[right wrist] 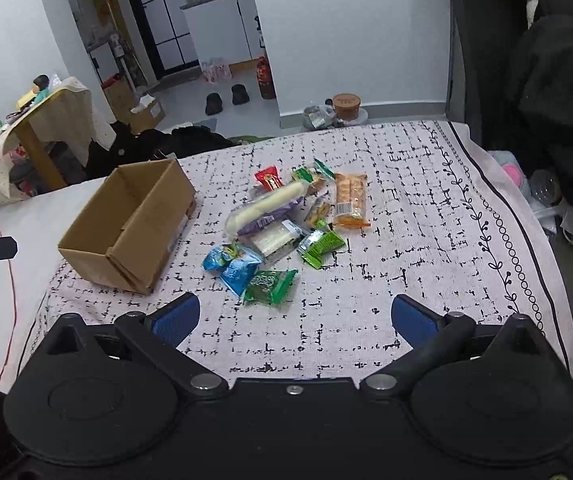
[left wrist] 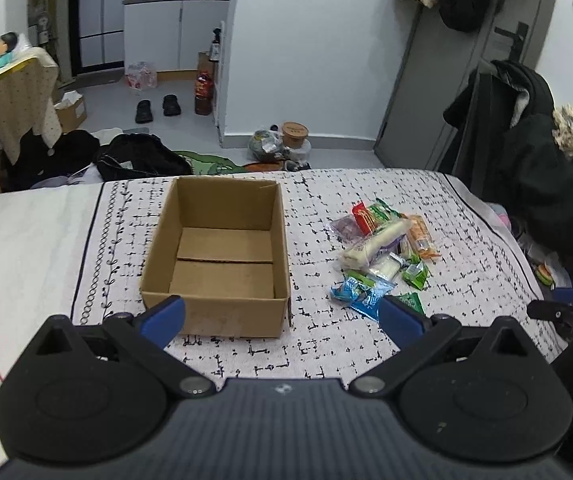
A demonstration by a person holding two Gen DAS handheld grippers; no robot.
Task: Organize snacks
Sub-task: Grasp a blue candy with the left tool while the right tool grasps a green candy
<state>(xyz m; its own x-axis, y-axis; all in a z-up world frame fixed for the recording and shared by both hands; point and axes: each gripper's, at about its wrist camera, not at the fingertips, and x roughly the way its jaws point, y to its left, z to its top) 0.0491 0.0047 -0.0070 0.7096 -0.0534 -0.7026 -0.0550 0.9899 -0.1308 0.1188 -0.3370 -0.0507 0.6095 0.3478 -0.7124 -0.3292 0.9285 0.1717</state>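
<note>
1. While both tools hang above the patterned cloth (right wrist: 406, 208), neither one holds anything: the left tool (left wrist: 282, 316) has its blue fingers (left wrist: 166, 318) spread wide apart, and the right tool (right wrist: 292, 320) is spread just as wide.
2. Landmark: the cardboard box (left wrist: 216, 256) stands open-topped and upright on the cloth, with nothing inside it but its folded bottom flaps.
3. Right of the box, apart from it, lies the pile of snacks (left wrist: 384, 256), all on the cloth and none in the box.
4. On the pile's side farthest from the box lies an orange cracker pack (right wrist: 350, 200).
5. A long white roll in a purple wrapper (right wrist: 266, 208) lies across the middle of the pile, overlapping other packets.
6. At the far end of the pile sits a red packet (right wrist: 269, 178), with a green-edged packet (right wrist: 310, 176) beside it.
7. Nearest the tools lie two blue packets (right wrist: 230, 264), touching each other, and a dark green packet (right wrist: 270, 286) touching them on the side away from the box.
8. A light green packet (right wrist: 322, 248) lies just beyond the dark green one.
9. From the left wrist view, the near wall of the box sits between the left tool's fingers, untouched.
</note>
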